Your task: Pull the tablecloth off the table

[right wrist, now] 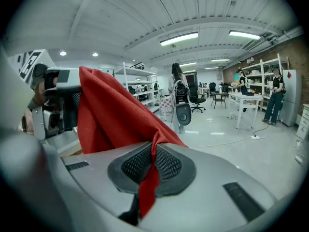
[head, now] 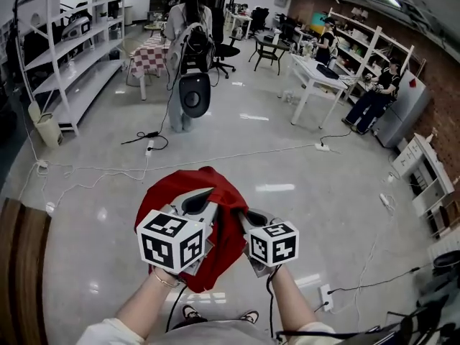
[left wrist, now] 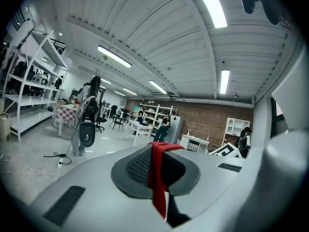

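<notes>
The red tablecloth (head: 215, 228) hangs bunched in the air over the grey floor, held up between both grippers. My left gripper (head: 195, 204) is shut on one fold of it. In the left gripper view a thin red strip (left wrist: 157, 178) runs between the dark pads of that gripper (left wrist: 155, 166). My right gripper (head: 249, 218) is shut on another fold. In the right gripper view the cloth (right wrist: 111, 112) spreads up and to the left from that gripper (right wrist: 152, 166). A brown wooden table edge (head: 20, 264) shows at the lower left, with no cloth on it.
A person with a backpack (head: 188, 34) stands ahead, a round black device (head: 195, 94) hanging behind them. White shelves (head: 72, 49) line the left, white tables (head: 320, 77) and more people the right. Cables (head: 147, 141) and a power strip (head: 325, 293) lie on the floor.
</notes>
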`<action>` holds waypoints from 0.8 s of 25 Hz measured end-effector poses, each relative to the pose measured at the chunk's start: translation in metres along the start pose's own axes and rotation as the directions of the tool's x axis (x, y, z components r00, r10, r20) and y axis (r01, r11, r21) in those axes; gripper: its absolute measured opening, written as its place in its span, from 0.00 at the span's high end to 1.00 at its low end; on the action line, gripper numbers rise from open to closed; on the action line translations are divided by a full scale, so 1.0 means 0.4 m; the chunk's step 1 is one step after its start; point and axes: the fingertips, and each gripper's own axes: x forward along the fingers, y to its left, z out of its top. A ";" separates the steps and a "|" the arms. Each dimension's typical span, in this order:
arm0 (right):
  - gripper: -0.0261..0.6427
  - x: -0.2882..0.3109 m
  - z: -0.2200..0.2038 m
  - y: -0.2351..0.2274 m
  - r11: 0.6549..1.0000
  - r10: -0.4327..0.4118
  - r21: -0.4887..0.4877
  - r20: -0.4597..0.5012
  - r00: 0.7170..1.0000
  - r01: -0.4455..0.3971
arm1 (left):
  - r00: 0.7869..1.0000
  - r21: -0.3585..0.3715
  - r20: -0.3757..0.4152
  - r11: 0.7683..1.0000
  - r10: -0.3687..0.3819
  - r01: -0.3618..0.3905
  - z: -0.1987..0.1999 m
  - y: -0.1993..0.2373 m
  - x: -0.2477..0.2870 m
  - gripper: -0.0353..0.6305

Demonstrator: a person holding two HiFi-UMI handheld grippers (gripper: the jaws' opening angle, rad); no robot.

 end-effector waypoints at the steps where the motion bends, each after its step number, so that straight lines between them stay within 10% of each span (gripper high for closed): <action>1: 0.92 -0.010 0.000 -0.008 1.000 -0.007 0.002 0.002 1.000 0.007 | 1.000 -0.001 -0.002 1.000 -0.003 0.003 0.002 -0.008 0.007 0.92; 20: 0.92 -0.154 -0.033 -0.182 0.996 -0.023 0.088 0.030 0.999 0.020 | 0.999 0.010 -0.034 1.000 -0.027 0.027 -0.022 -0.198 0.127 0.92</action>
